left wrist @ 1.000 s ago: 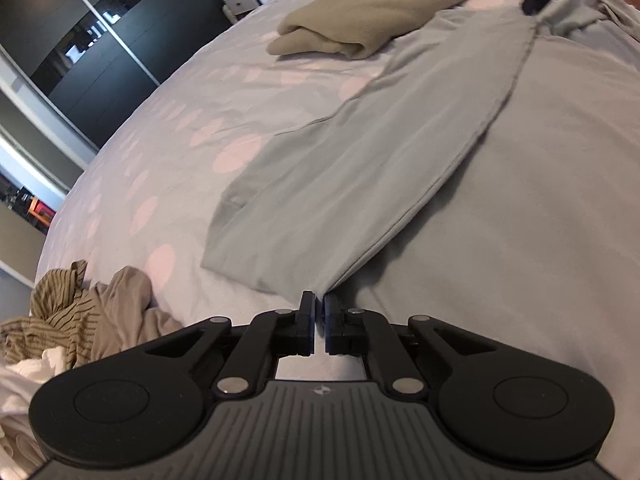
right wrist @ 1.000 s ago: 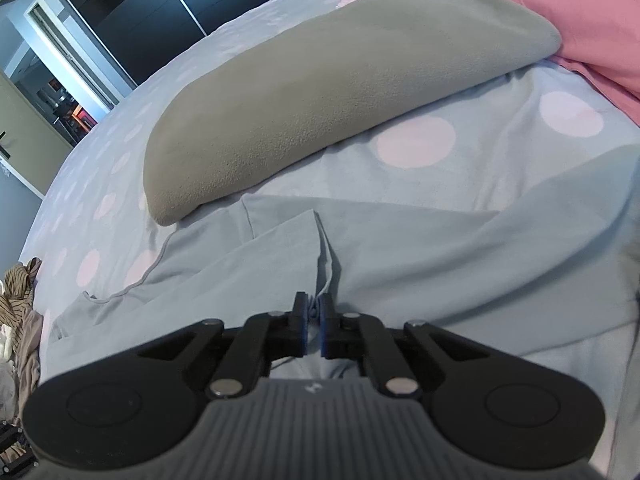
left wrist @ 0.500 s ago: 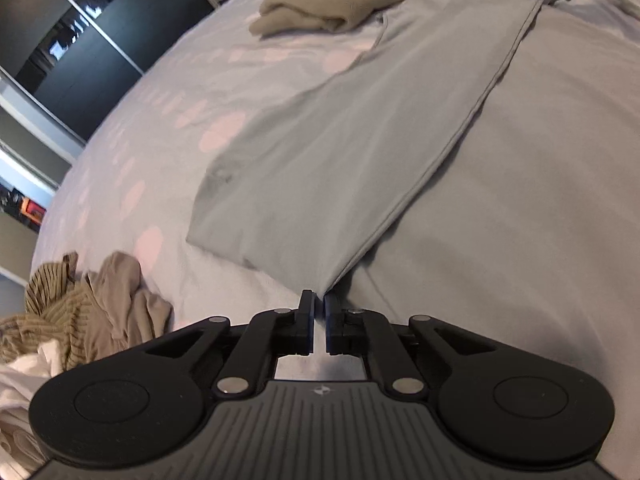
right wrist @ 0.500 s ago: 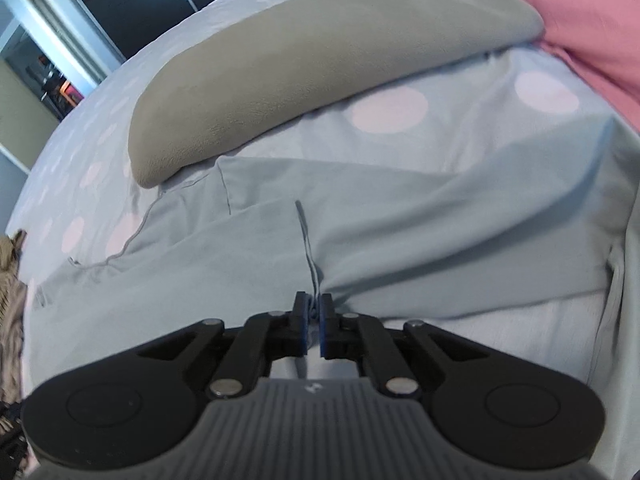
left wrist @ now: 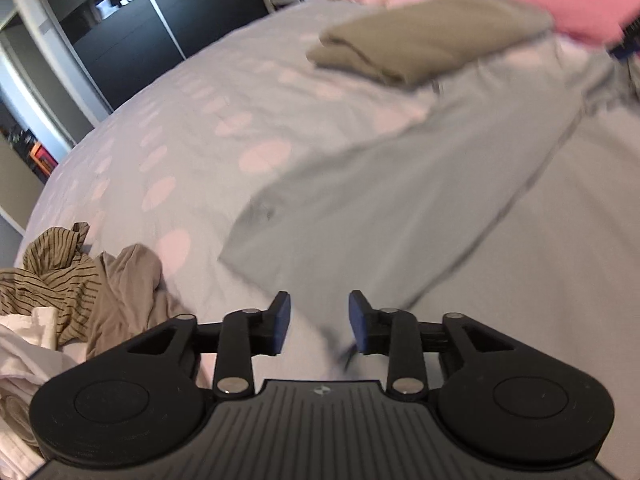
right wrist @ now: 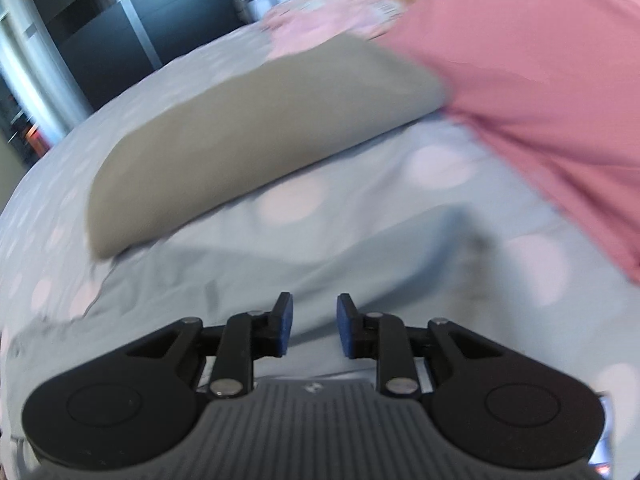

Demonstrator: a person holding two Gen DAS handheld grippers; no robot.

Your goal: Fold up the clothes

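Both hand-held grippers (left wrist: 318, 322) (right wrist: 314, 324) released the grey garment (left wrist: 400, 200), jaws opening.

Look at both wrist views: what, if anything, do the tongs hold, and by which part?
Nothing is held. The left tongs and right tongs are opening, pads clear of the grey garment lying on the bed.

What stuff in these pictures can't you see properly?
- Grey garment: both views are motion-blurred, and the right edge of the left wrist view cuts it off, so its type is unclear.
- Heap of unfolded clothes: cut by the left edge of the left wrist view.
- Pink fabric: blurred and cut off at the right in the right wrist view.
- Right claw: only a blurred sliver at the edge of the left wrist view.
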